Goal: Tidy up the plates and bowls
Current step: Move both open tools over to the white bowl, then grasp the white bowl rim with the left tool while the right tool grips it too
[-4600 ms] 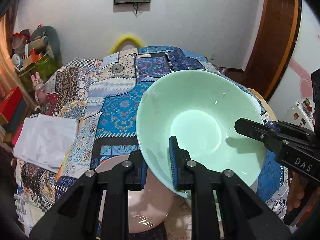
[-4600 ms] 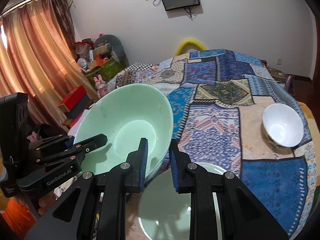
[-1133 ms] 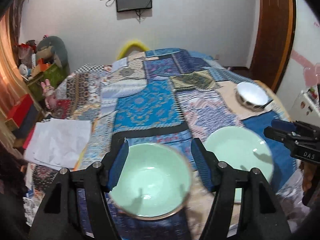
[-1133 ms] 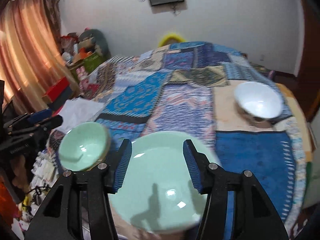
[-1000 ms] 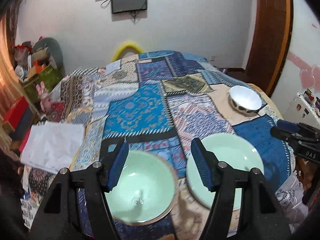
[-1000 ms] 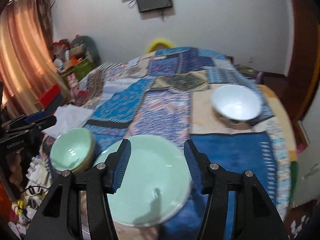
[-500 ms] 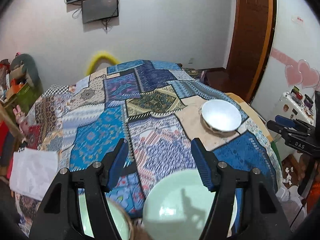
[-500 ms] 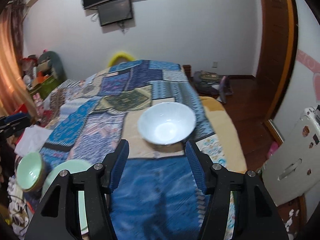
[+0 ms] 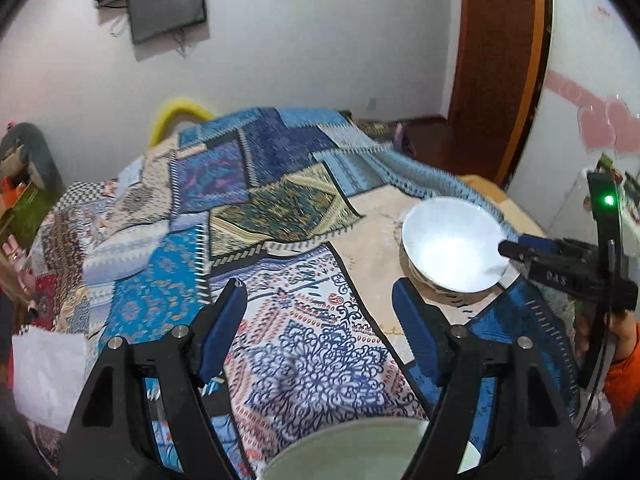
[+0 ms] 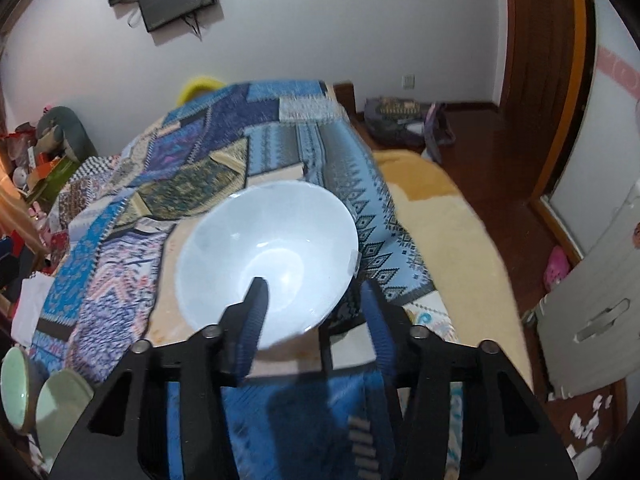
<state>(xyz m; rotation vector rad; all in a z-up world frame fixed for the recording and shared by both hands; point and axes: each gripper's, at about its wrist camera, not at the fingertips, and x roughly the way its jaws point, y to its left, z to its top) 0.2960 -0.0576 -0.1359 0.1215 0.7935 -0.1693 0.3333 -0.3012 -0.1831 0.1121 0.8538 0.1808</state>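
A white bowl (image 10: 268, 256) sits on the patchwork-covered table (image 10: 120, 248) near its right edge; it also shows in the left wrist view (image 9: 452, 244). My right gripper (image 10: 312, 292) is open, one finger inside the bowl and one outside its near right rim. The right gripper also shows from the side in the left wrist view (image 9: 516, 248) at the bowl's rim. My left gripper (image 9: 320, 292) is open and empty above the table's middle. A pale green plate (image 9: 360, 452) lies under it at the bottom edge. A green bowl (image 10: 14, 388) and the plate (image 10: 60, 412) show at the lower left.
White paper (image 9: 48, 376) lies at the table's left edge. Toys and boxes (image 10: 44, 152) crowd the far left. A door (image 9: 500, 60) and a white cabinet (image 10: 592, 308) stand to the right. A bag (image 10: 404, 120) lies on the floor beyond the table.
Both grippers let go of the green bowl and swung right. My right gripper has closed in on the white bowl and now straddles its rim. The green bowl and plate slid out of the left view.
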